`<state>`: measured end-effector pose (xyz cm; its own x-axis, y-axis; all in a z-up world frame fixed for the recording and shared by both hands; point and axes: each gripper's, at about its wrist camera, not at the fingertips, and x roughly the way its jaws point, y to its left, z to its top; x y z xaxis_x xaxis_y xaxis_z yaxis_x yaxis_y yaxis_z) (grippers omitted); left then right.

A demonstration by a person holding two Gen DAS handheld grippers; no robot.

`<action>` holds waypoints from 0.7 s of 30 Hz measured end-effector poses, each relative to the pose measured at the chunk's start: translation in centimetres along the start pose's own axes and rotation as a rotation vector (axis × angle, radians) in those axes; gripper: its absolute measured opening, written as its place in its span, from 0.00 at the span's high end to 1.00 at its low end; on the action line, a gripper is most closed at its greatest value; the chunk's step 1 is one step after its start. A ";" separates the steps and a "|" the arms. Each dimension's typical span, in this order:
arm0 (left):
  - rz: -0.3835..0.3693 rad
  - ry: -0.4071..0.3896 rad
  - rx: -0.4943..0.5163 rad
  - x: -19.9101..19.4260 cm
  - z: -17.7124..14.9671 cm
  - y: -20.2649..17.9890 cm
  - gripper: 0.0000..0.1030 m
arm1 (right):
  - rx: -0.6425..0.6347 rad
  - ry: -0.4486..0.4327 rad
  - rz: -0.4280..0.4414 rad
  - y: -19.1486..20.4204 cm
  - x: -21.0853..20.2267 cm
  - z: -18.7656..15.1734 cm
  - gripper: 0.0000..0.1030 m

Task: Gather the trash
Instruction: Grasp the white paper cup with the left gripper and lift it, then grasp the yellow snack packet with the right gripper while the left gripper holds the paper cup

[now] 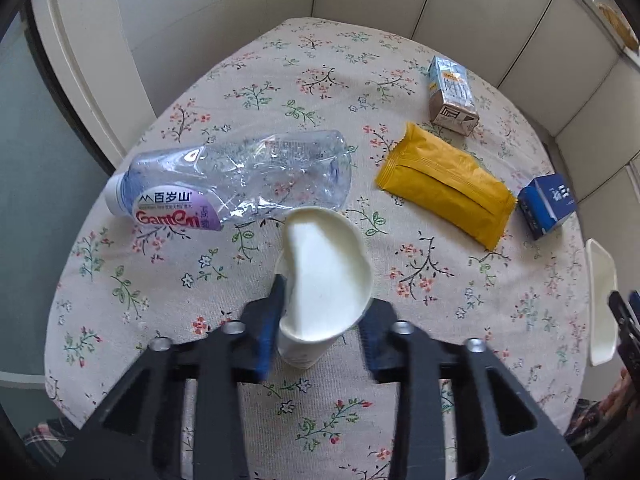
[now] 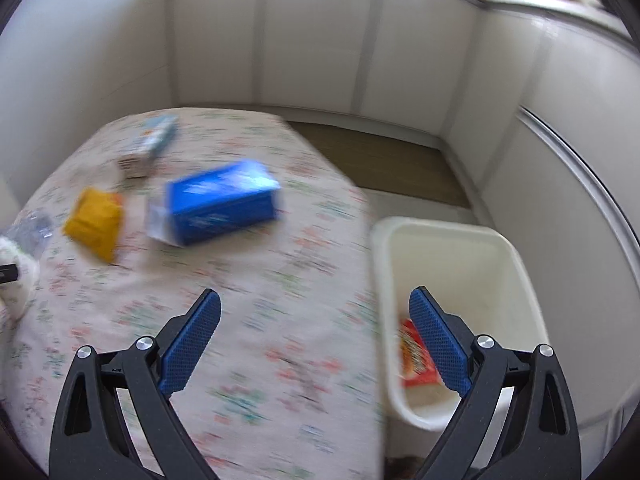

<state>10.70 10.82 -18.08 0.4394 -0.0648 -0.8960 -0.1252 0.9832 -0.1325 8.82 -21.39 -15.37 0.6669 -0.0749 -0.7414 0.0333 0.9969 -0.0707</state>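
Left gripper pinches 1 squashed paper cup. Right gripper, jaws spread, hangs beside the white bin holding 1 red wrapper.

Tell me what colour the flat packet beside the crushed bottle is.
The packet is mustard yellow, clearest in the left wrist view.

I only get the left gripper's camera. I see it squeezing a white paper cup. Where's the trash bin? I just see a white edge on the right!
Observer: The right wrist view shows it whole: a white bin beside the table, past its right edge.
Child: Is anything in it?
Observer: Yes, a red wrapper lies at the bottom.
Child: What is the other gripper doing?
Observer: The right gripper is open and holds nothing, with one finger over the table and the other over the bin.
Child: Is the blue box big?
Observer: The blue carton lies on its side; the picture is blurred.
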 end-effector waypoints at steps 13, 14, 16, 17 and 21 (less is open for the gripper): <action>-0.186 -0.123 -0.046 -5.6 0.3 2.3 0.74 | -0.559 0.143 0.246 17.0 5.5 6.6 0.10; -0.192 -0.132 -0.050 -6.0 0.2 2.7 0.74 | -0.569 0.160 0.251 17.5 6.0 6.8 0.10; -0.199 -0.139 -0.061 -6.2 0.1 3.2 0.74 | -0.587 0.213 0.275 18.7 7.4 7.2 0.10; -0.204 -0.141 -0.070 -6.2 0.1 3.4 0.74 | -0.598 0.236 0.278 19.3 8.1 7.4 0.10; -0.213 -0.144 -0.082 -5.7 0.1 3.8 0.74 | -0.647 0.271 0.244 20.8 10.0 7.1 0.10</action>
<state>7.86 14.99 -13.45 0.5848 -0.2383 -0.7754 -0.0855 0.9324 -0.3511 21.45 -1.23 -19.48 0.3891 0.0601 -0.9192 -0.5930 0.7799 -0.2000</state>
